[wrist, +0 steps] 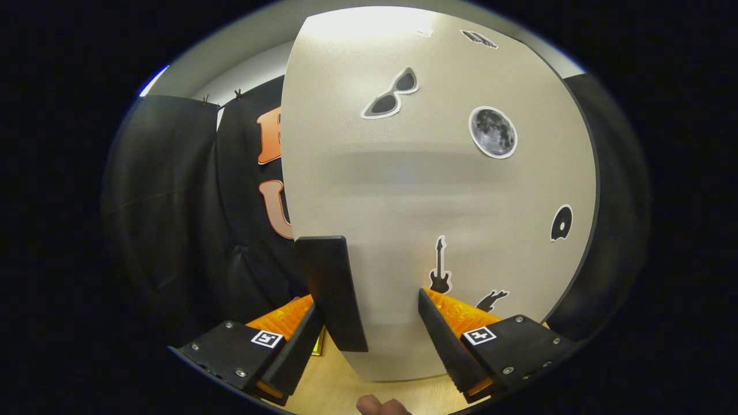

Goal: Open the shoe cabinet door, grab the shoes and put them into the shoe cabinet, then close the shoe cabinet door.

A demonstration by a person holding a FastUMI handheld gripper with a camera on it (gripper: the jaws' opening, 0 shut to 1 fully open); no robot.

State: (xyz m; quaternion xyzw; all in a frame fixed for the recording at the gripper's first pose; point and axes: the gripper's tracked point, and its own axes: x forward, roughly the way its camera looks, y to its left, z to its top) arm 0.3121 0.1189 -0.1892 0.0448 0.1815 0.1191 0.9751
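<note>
The shoe cabinet door, a pale panel with stickers of sunglasses, a moon, a guitar and a record, stands close ahead of my fingers. Its black handle sits on the door's left edge. My gripper is open, and the handle lies between the fingers, right beside the left finger and well apart from the right finger. From here I cannot tell whether the door is ajar.
Black booth cloth hangs left of the door and also beyond its right edge. A light wooden surface runs below the door. Part of a person's hand shows just beneath the fingers.
</note>
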